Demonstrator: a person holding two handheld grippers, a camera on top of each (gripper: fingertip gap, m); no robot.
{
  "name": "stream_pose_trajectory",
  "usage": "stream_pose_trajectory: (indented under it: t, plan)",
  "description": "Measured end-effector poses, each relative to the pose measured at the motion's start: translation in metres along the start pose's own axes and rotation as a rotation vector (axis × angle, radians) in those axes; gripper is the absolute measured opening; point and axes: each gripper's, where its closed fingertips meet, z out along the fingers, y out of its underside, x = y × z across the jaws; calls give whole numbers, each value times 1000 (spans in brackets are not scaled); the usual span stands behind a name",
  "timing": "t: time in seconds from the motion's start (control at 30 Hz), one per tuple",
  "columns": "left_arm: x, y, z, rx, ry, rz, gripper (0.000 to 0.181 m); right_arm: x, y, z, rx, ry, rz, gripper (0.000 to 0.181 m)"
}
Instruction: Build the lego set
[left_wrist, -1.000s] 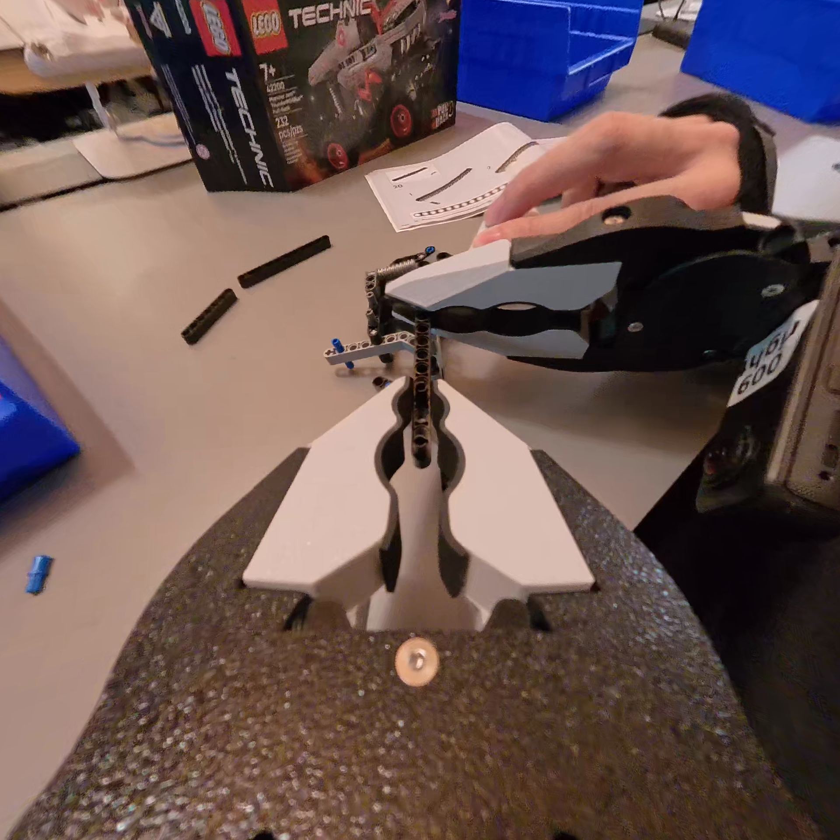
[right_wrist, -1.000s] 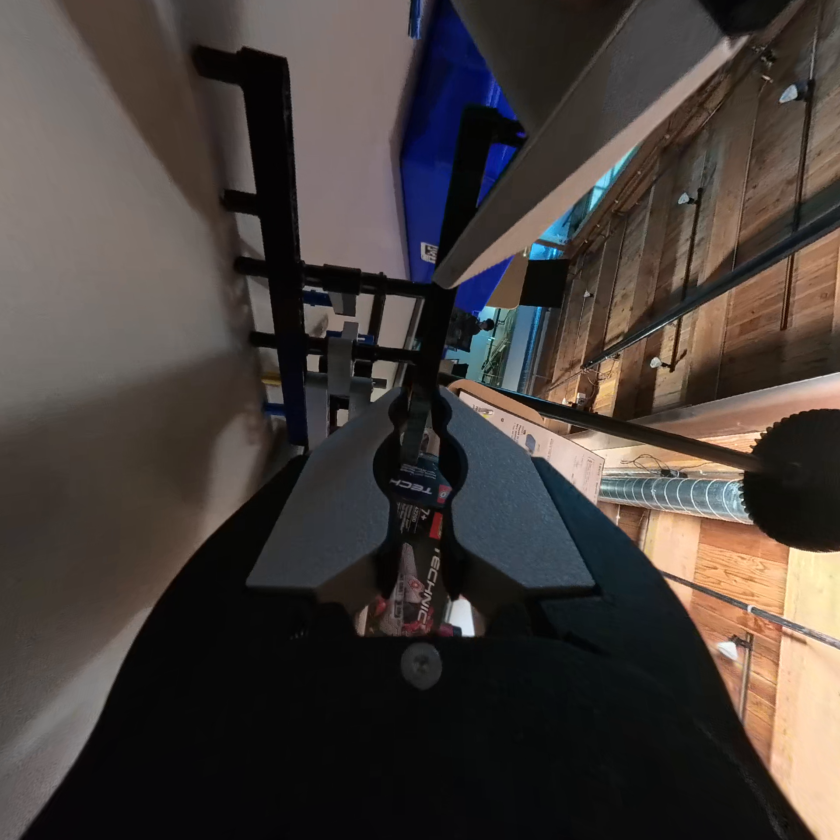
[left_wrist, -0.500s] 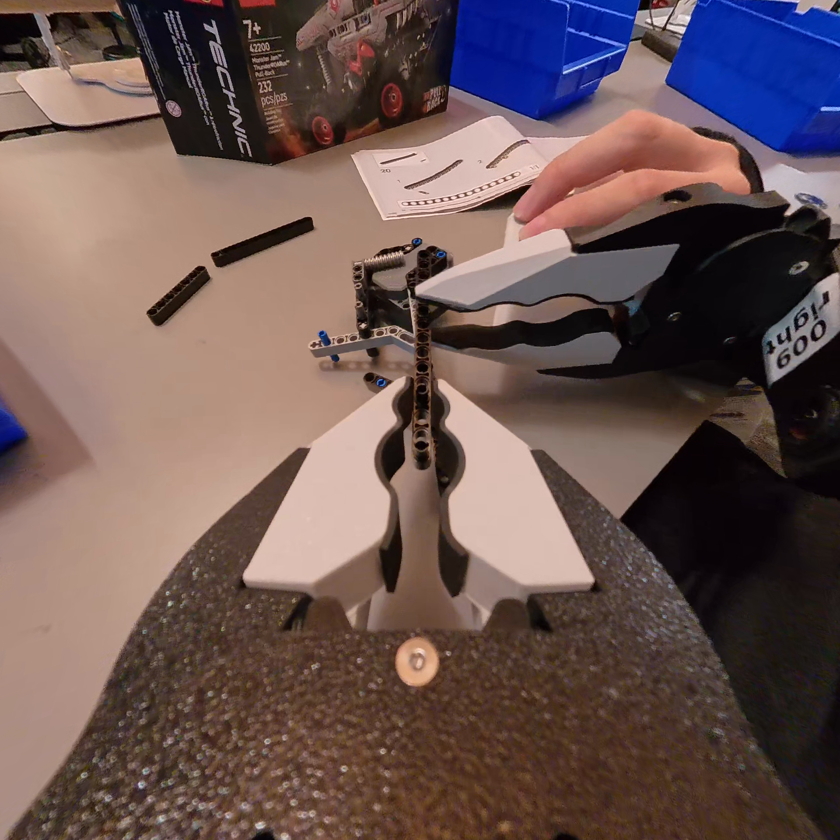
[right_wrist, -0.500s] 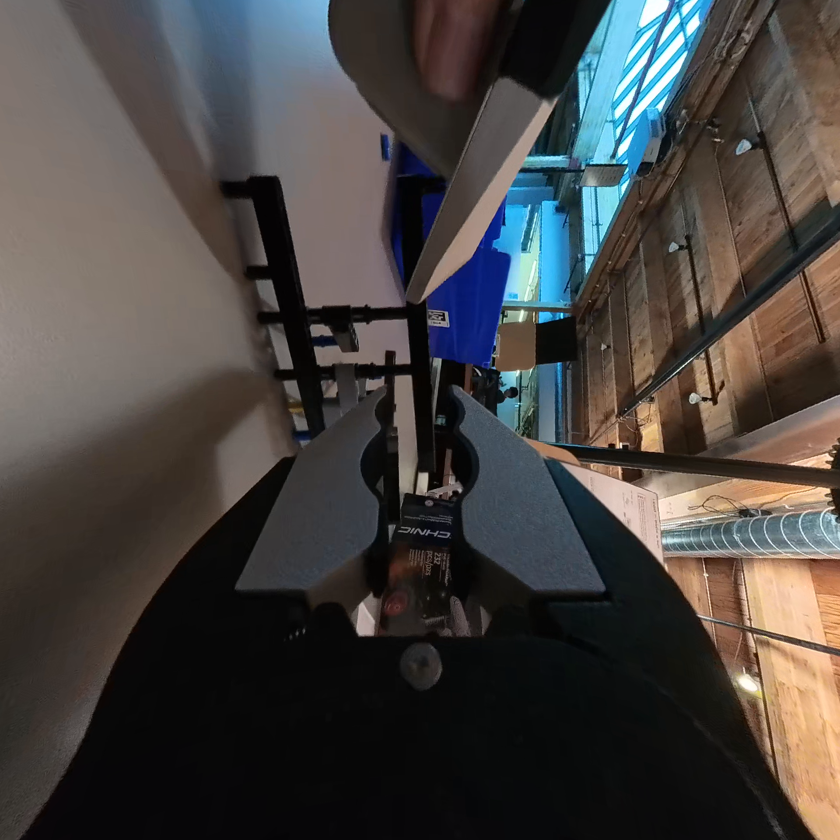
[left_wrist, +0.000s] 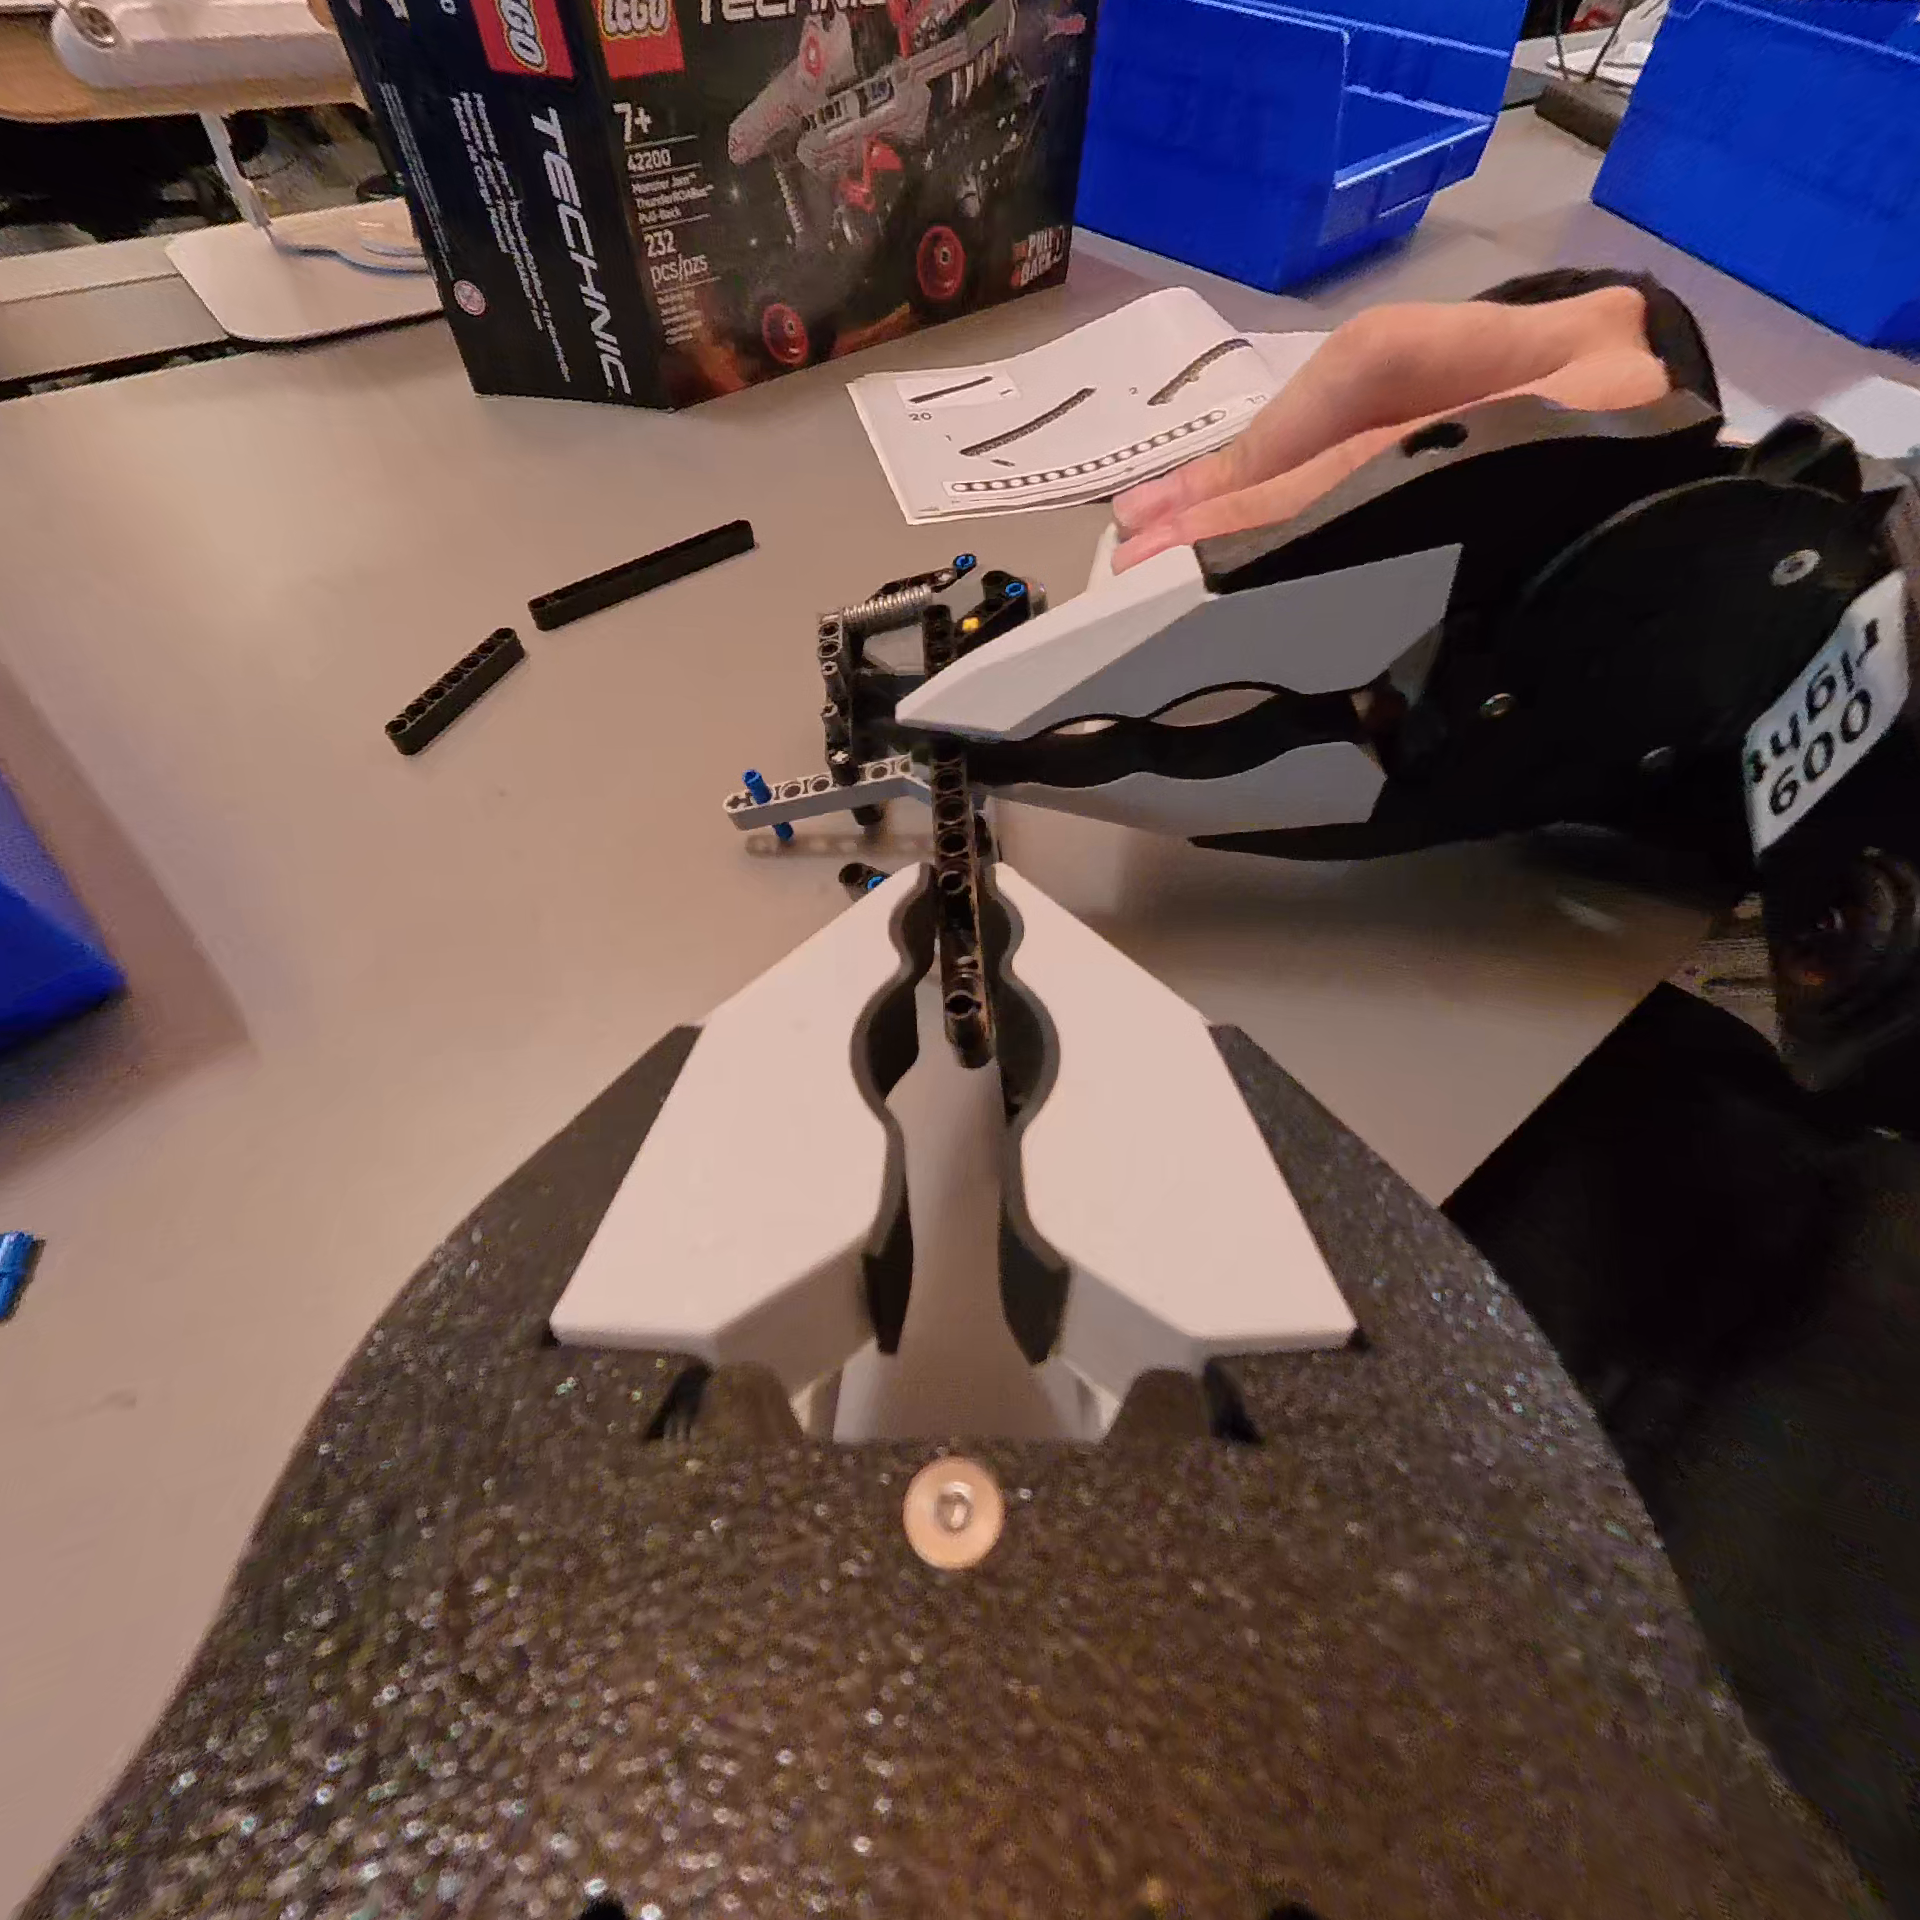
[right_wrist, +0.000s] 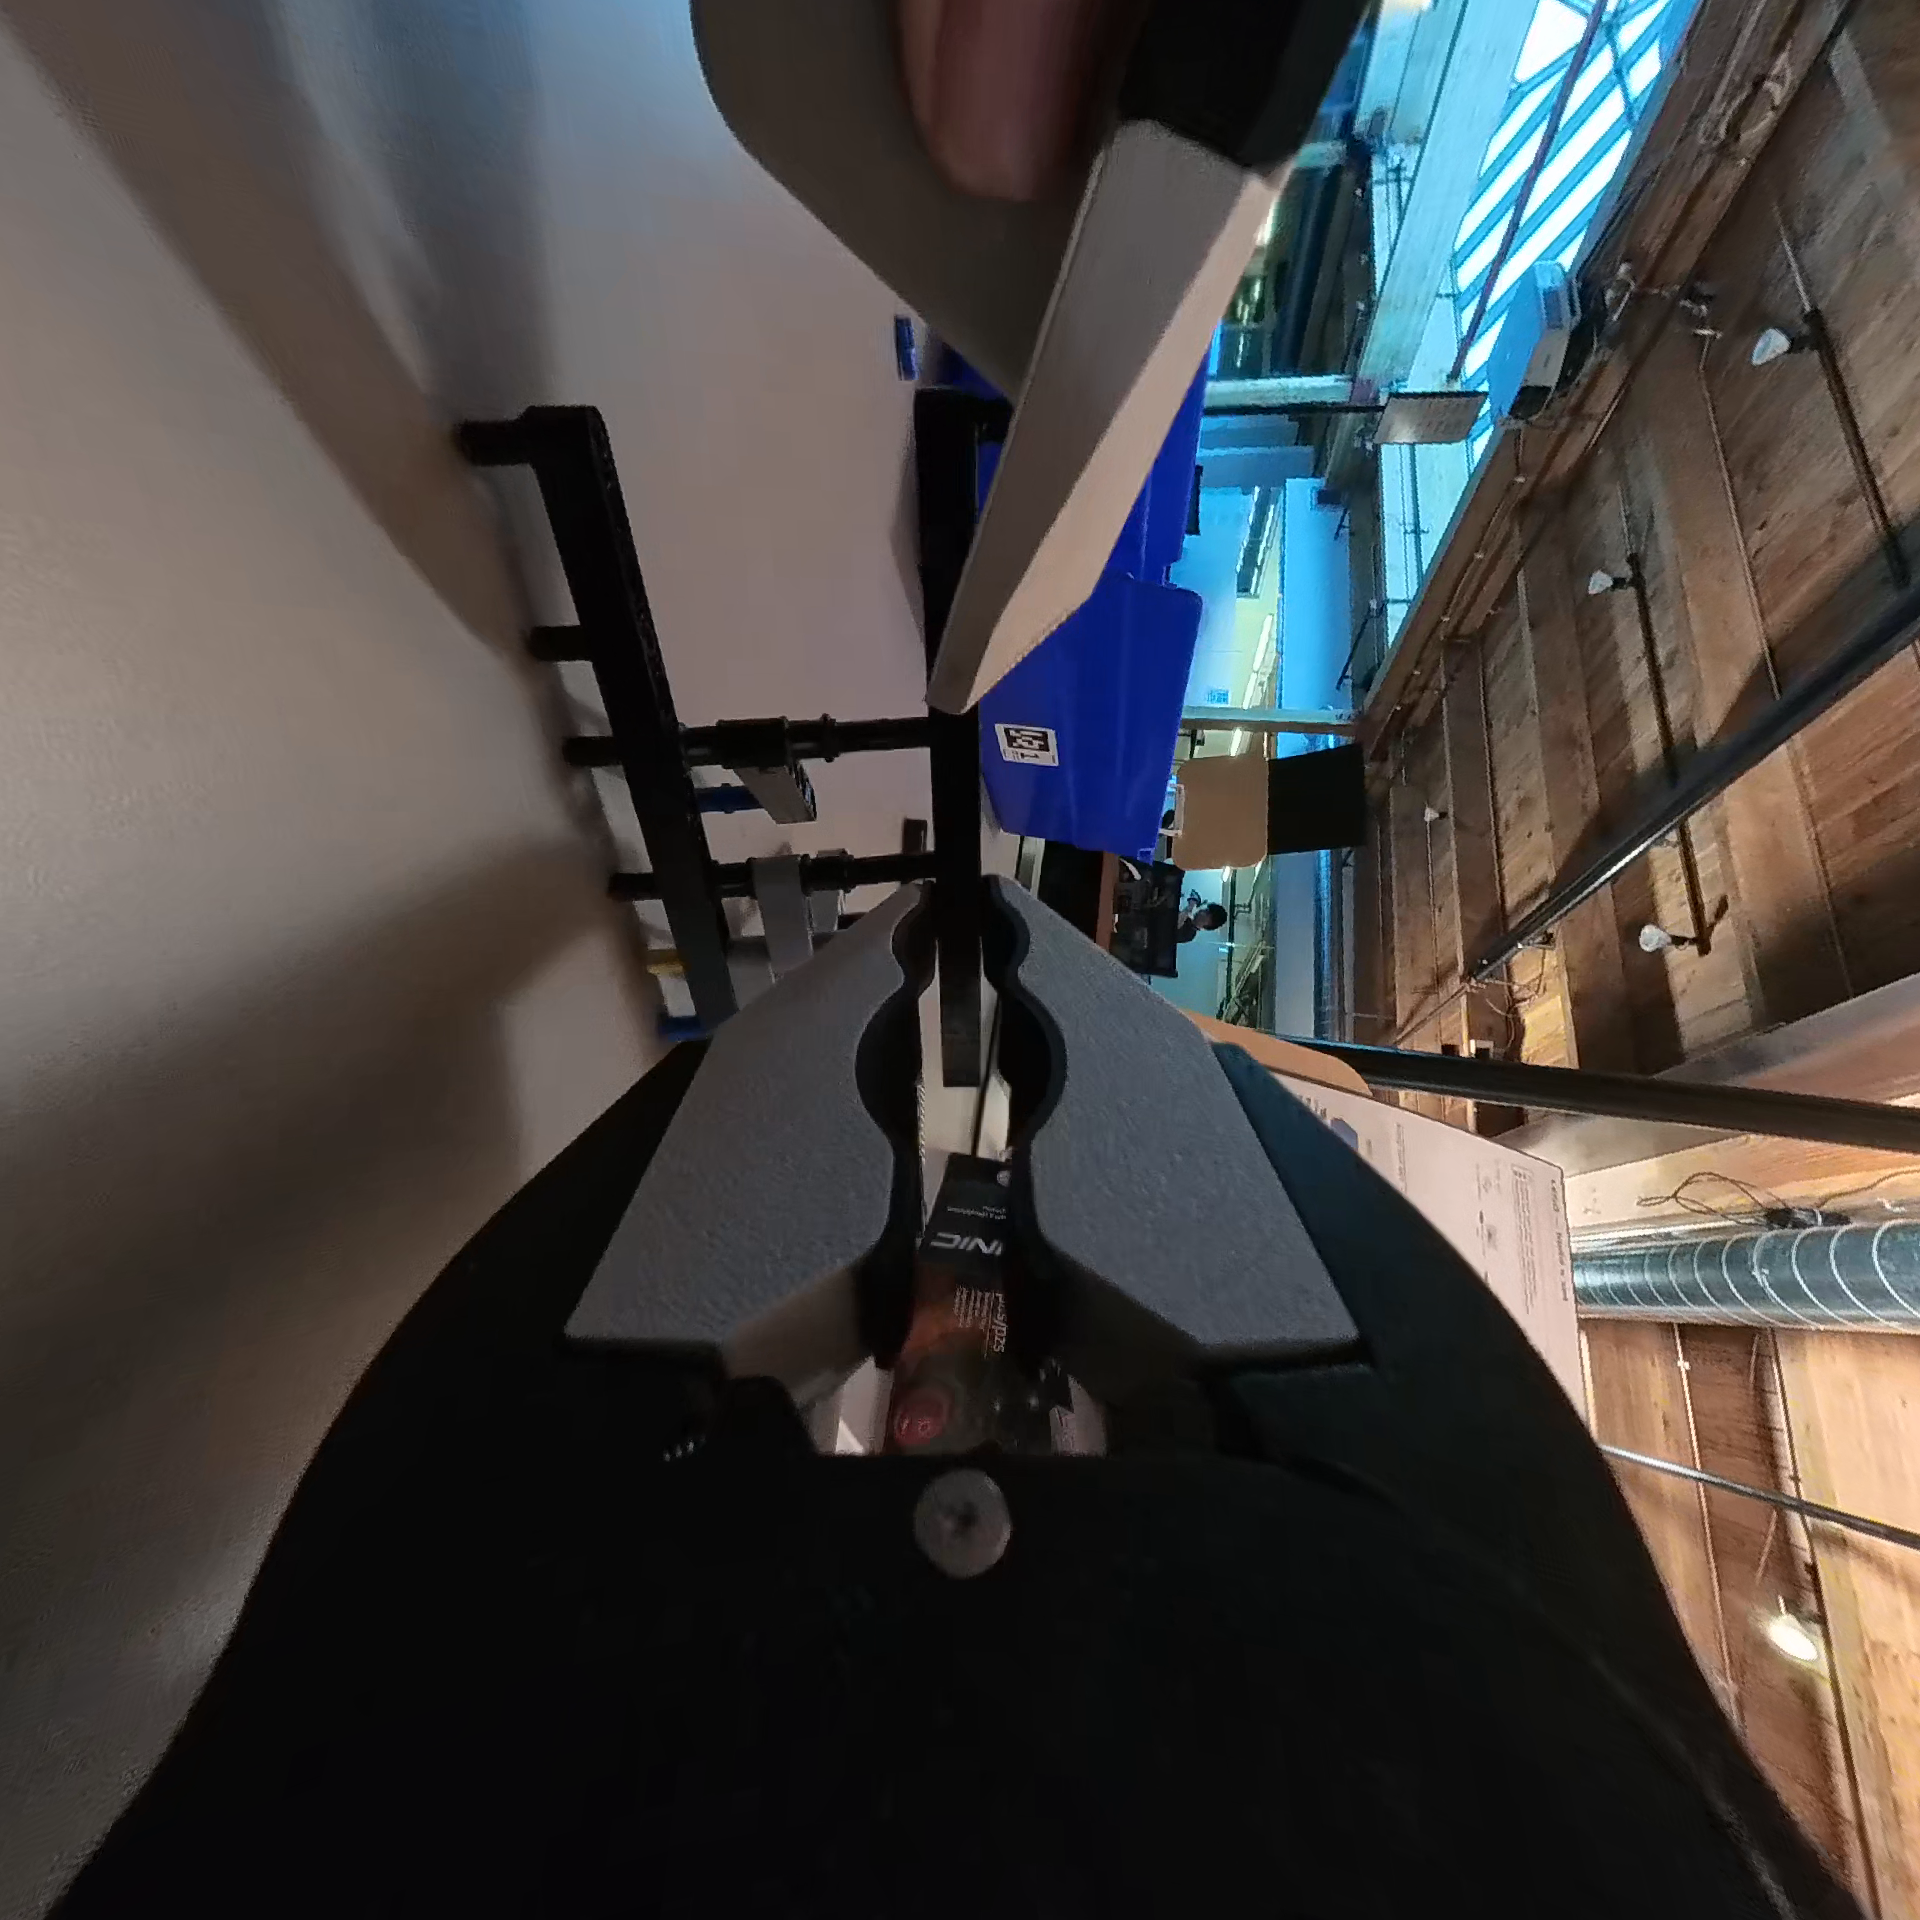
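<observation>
While loose black beams (left_wrist: 634, 574) and the box (left_wrist: 727, 187) lie beyond on the bench (left_wrist: 312, 935), both tools, left tool (left_wrist: 958, 883) and right tool (left_wrist: 935, 743), pinch the black frame (left_wrist: 951, 831), the right one having re-closed since half a second earlier.

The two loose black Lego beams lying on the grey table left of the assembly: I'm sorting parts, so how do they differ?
The long black studless beam has more length than the short black studless beam. The long beam lies farther from the left gripper, nearer the set's box; the short beam lies closer and more to the left. Both are black, flat on the grey table, ungripped, and angled much alike.
</observation>
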Motion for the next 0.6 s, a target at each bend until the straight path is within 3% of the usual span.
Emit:
stream_pose_trajectory:
  t: [0.4,0.6]
  plan:
    - [2,1,0,8,-3,41,6,1,-3,2,-12,-55,-66,5]
    - [3,1,-1,14,-5,-19,6,-1,0,0,10,-92,-60,6]
